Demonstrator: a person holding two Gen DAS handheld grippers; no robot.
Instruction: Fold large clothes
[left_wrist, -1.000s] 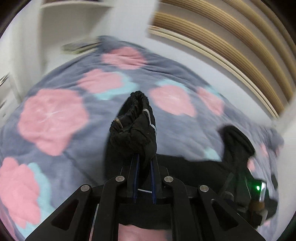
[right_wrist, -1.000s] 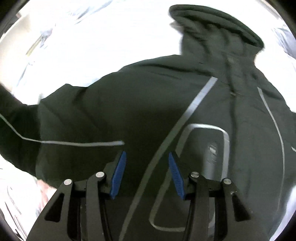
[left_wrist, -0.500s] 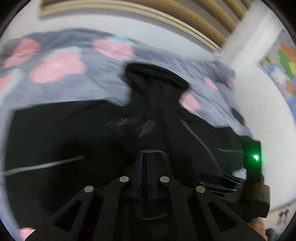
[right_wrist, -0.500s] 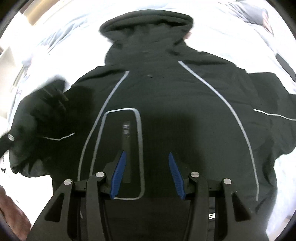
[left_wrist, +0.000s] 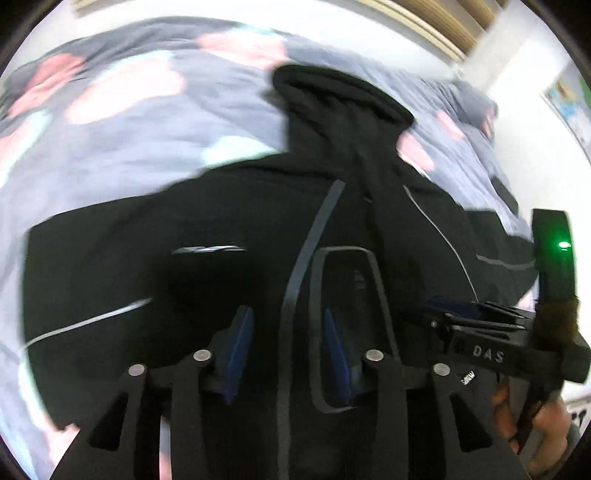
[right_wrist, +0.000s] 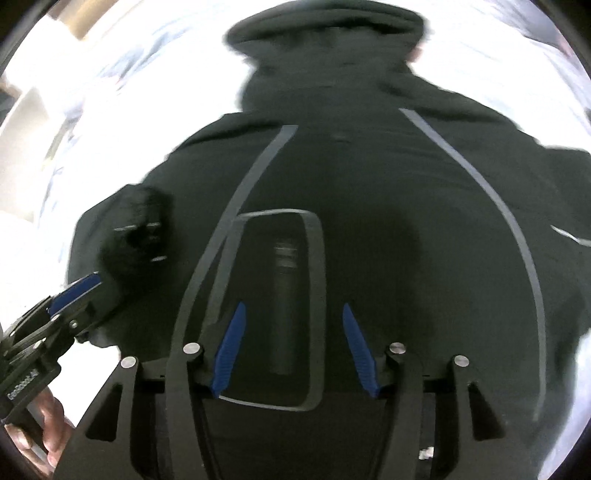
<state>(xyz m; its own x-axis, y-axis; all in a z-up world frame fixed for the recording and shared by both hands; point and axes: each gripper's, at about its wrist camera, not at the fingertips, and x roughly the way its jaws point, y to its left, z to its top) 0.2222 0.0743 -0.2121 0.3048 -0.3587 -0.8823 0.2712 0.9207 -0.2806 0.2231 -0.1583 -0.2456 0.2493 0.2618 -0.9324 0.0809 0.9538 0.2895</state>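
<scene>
On the left, one sleeve (right_wrist: 136, 229) lies folded in over the black jacket (left_wrist: 229, 229), which is spread face up on the flowered bed cover (left_wrist: 122, 140); the left hand-held gripper (left_wrist: 288, 350) has just been opening and hangs released above the chest with nothing between its blue pads. To the right, the right hand-held gripper (right_wrist: 293, 349) has also just been widening and holds nothing, while the far sleeve looks still unfolded. The hem is cut off and motion blur hides fine creases.

"DAS" on the right hand-held gripper (left_wrist: 458, 314)
</scene>
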